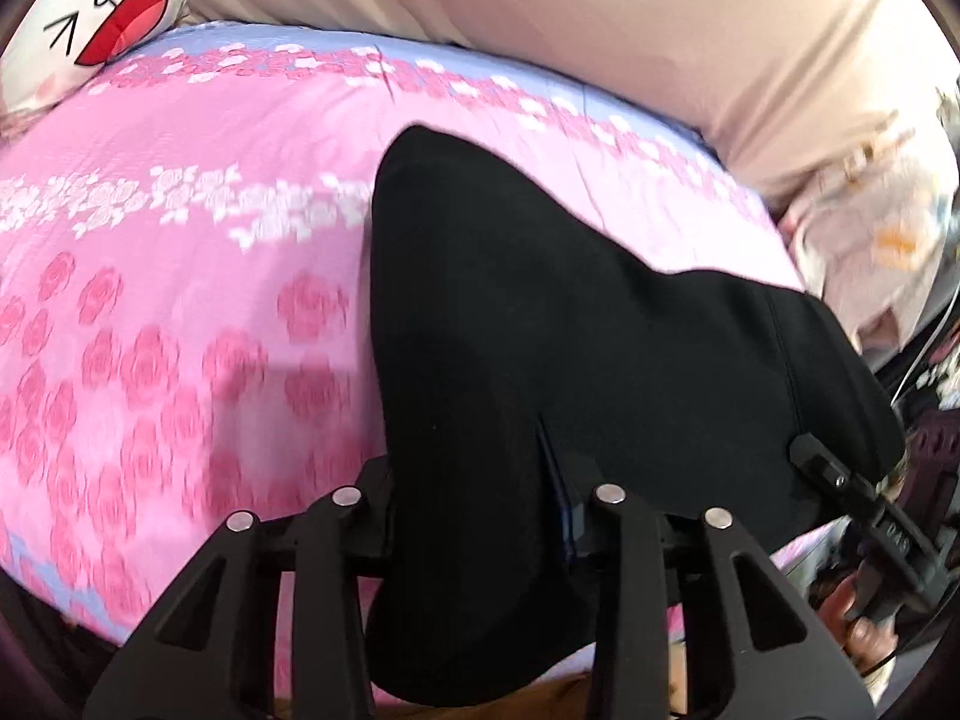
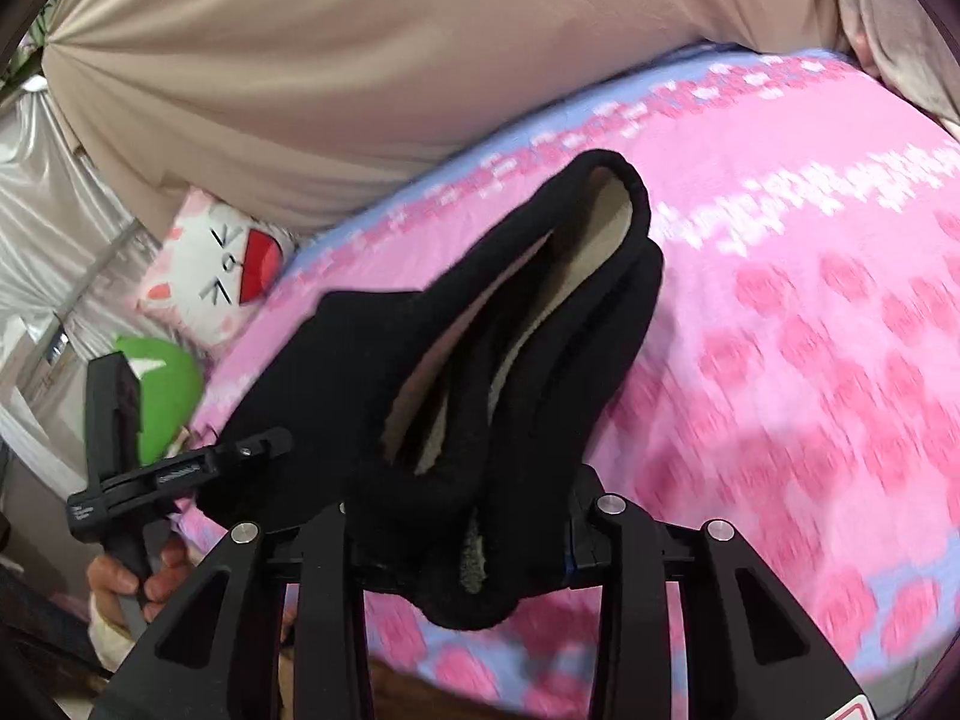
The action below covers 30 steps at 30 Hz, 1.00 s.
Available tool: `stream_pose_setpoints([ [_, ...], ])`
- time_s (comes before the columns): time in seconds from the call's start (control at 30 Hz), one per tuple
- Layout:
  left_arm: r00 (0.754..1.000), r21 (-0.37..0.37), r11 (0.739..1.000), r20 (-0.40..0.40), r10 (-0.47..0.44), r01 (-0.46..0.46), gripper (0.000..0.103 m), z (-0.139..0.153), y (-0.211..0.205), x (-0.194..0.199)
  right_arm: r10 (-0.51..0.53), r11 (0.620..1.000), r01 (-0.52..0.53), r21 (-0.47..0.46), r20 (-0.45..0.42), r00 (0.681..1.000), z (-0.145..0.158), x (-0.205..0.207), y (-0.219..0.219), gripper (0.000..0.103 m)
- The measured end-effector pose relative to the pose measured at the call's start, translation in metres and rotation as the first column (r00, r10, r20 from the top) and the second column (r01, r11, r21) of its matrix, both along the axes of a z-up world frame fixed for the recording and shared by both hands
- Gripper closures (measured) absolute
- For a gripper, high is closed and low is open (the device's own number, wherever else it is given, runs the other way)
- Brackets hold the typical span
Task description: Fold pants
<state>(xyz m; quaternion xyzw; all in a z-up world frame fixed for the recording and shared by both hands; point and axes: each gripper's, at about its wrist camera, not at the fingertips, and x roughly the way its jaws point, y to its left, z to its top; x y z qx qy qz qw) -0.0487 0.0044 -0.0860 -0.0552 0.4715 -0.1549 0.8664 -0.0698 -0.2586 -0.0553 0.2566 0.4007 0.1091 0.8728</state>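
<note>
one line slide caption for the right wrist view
Right gripper holds black pants above the pink bedspread.

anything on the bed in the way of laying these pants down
Nothing visible does. Both hand-held grippers hold the black pants above bare pink floral bedspread; the cat pillow sits off at the bed's far edge.
</note>
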Motion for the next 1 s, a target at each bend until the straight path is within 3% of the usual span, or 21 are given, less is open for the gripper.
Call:
stream_pose_setpoints([
  [0.03, 1.0, 0.023, 1.0, 0.01, 0.006, -0.006, 0.059, -0.002, -0.002, -0.003, -0.004, 1.0, 0.004, -0.007, -0.017, 1.0, -0.005, -0.002, 0.001, 0.06],
  [0.13, 0.999, 0.049, 0.998, 0.016, 0.048, -0.049, 0.033, -0.008, -0.005, -0.002, -0.051, 0.998, 0.053, 0.028, -0.057, 0.997, -0.025, -0.007, -0.007, 0.048],
  [0.2, 0.998, 0.042, 0.997, -0.003, 0.061, -0.061, 0.009, -0.012, -0.005, 0.003, -0.07, 0.994, 0.075, 0.078, -0.071, 0.995, -0.03, -0.007, -0.012, 0.045],
  [0.27, 0.998, 0.034, 0.998, -0.031, 0.055, -0.054, 0.008, -0.023, -0.011, 0.009, -0.071, 0.994, 0.077, 0.083, -0.076, 0.995, -0.031, -0.007, -0.012, 0.039],
  [0.43, 0.998, 0.034, 0.998, -0.011, 0.056, -0.056, 0.005, -0.026, -0.016, 0.012, -0.063, 0.997, 0.067, 0.048, -0.076, 0.995, -0.033, 0.0, 0.005, 0.026],
  [0.53, 0.999, 0.026, 0.999, -0.013, 0.034, -0.033, 0.015, -0.025, -0.023, 0.015, -0.059, 0.998, 0.061, 0.029, -0.056, 0.997, -0.034, 0.006, 0.012, 0.029],
  [0.57, 0.999, 0.03, 0.999, -0.008, 0.034, -0.034, 0.022, -0.023, -0.025, 0.015, -0.062, 0.998, 0.064, 0.028, -0.05, 0.997, -0.034, 0.009, 0.013, 0.037],
  [0.63, 0.999, 0.061, 0.998, 0.018, 0.034, -0.035, 0.038, -0.015, -0.026, 0.011, -0.059, 0.998, 0.06, 0.031, -0.043, 0.997, -0.034, 0.013, 0.014, 0.052],
  [0.67, 0.999, 0.068, 0.997, 0.026, 0.035, -0.037, 0.052, -0.012, -0.026, 0.009, -0.06, 0.998, 0.061, 0.035, -0.029, 0.998, -0.031, 0.012, 0.014, 0.058],
  [0.7, 0.999, 0.072, 0.997, 0.033, 0.036, -0.038, 0.062, -0.009, -0.024, 0.006, -0.059, 0.998, 0.059, 0.026, -0.018, 0.998, -0.028, 0.011, 0.016, 0.06],
  [0.8, 0.999, 0.07, 0.997, 0.042, 0.017, -0.02, 0.069, 0.002, -0.025, 0.002, -0.047, 0.999, 0.048, -0.023, 0.016, 0.999, -0.015, 0.008, 0.023, 0.066],
  [1.0, 0.996, 0.07, 0.997, 0.086, -0.014, 0.008, 0.071, 0.025, -0.03, -0.011, -0.018, 0.998, 0.023, -0.066, 0.079, 0.997, 0.009, -0.004, 0.022, 0.068],
])
